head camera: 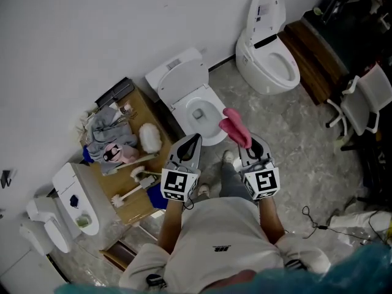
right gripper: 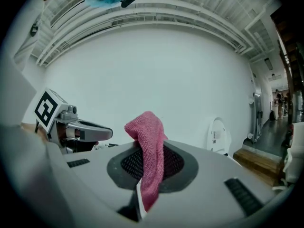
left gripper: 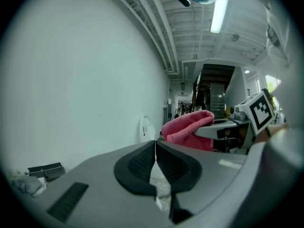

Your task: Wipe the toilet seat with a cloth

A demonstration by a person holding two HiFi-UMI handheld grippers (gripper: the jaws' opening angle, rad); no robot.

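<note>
Head view: a person stands on a mottled grey floor [head camera: 288, 133] facing the middle toilet [head camera: 184, 81], whose lid is up against the white wall [head camera: 92, 29]. Its toilet seat [head camera: 210, 98] lies down around the bowl. The left gripper [head camera: 191, 141] points at the near left rim of that toilet. The right gripper [head camera: 250, 143] points just right of it and holds a pink cloth [head camera: 234, 126]. From above, the cloth overlaps the seat's near right edge; whether they touch is not clear.

Left of the middle toilet, a brown cardboard surface [head camera: 144, 109] carries crumpled cloths [head camera: 107, 133], a white fluffy duster [head camera: 149, 137] and brushes [head camera: 131, 185]. Further left stands a third toilet [head camera: 76, 201]. To the right of the middle toilet stand a second toilet [head camera: 269, 48], a wooden platform [head camera: 312, 57] and a white chair [head camera: 367, 103].

Left gripper view: the fingers [left gripper: 140, 163] are pressed together with nothing between them. Beyond them the cloth sticks out of the right gripper, with the second toilet's lid against the wall behind.

Right gripper view: the fingers [right gripper: 178, 163] are clamped on the cloth. One fold rises above the pads and a tail hangs below. The left gripper sits beside it at the left.
</note>
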